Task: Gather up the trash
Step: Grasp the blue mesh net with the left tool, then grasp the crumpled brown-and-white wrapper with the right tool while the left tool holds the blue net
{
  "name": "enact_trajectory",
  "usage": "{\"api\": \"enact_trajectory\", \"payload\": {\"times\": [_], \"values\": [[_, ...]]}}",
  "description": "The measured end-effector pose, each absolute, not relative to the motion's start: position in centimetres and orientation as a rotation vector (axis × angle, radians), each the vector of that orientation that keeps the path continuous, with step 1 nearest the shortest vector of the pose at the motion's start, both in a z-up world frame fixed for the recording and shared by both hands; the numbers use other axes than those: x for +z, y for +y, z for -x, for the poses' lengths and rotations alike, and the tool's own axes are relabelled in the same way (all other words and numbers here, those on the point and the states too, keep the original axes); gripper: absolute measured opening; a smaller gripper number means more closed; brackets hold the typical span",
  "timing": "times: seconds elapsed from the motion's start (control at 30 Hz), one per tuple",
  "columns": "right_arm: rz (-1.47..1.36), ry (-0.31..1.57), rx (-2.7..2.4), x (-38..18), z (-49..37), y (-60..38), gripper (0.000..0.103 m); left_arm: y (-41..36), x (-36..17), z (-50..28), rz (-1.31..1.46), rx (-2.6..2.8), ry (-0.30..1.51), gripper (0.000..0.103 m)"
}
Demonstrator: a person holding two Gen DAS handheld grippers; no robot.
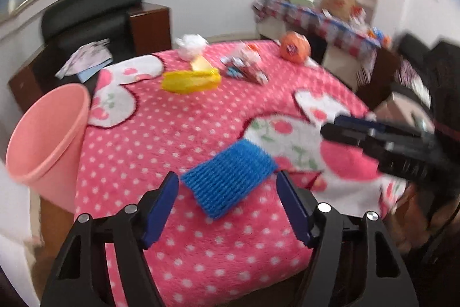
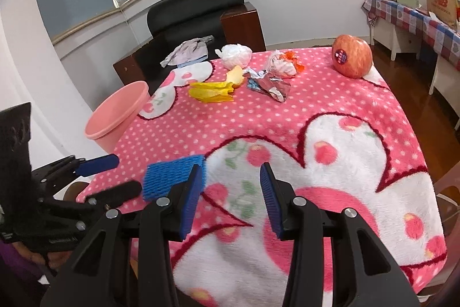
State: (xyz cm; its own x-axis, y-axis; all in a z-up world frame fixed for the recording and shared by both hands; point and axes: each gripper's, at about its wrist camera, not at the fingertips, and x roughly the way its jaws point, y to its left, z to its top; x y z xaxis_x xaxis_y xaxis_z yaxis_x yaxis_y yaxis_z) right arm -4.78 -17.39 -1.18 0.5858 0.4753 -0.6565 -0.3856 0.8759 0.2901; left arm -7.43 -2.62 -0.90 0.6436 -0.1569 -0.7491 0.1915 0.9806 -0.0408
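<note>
My left gripper (image 1: 227,206) sits at bottom centre of its view, jaws spread wide, framing the blue foam net (image 1: 230,179) that lies flat on the pink dotted blanket (image 1: 201,117). Nothing is pinched yet; the pads stand either side of the net's near end, apart from it. Judgement: this is the approach to the first pick, jaws kept wide so the net passes between them.

My right gripper (image 2: 231,200), bottom centre of its view, is about half spread and empty, over the white cherry patch, just right of the net. I judge it is waiting clear.

Other trash sits toward the top of the frame: yellow peel (image 2: 211,91), crumpled wrappers (image 2: 273,76), white bag (image 2: 235,55). The apple (image 2: 352,55) stands upper right. The pink bin (image 1: 49,134) is at the blanket's left edge, mouth tilted toward the table, handy for dropping.
</note>
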Motion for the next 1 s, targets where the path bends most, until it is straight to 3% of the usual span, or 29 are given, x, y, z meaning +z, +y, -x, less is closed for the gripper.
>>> {"api": "enact_trajectory", "payload": {"times": [0.27, 0.47, 0.53, 0.7, 1.0], "values": [[-0.122, 0.811, 0.499, -2.0, 3.8, -18.3, 0.043, -3.5, -3.7, 4.9, -0.153, -0.258, 0.929, 0.068], [-0.136, 0.827, 0.518, -2.4, 2.9, -18.9, 0.043, -3.3, -5.3, 3.9, -0.160, -0.262, 0.960, 0.054], [-0.146, 0.832, 0.524, -2.5, 2.6, -18.9, 0.043, -3.2, -5.2, 3.8, -0.159, -0.265, 0.955, 0.047], [-0.167, 0.843, 0.543, -2.6, 1.5, -19.0, 0.043, -2.2, -4.6, 3.4, -0.086, -0.269, 0.950, 0.012], [-0.166, 0.811, 0.525, -1.6, -3.5, -18.5, 0.043, -0.3, -1.1, 2.2, 0.063, -0.209, 0.825, 0.010]]}}
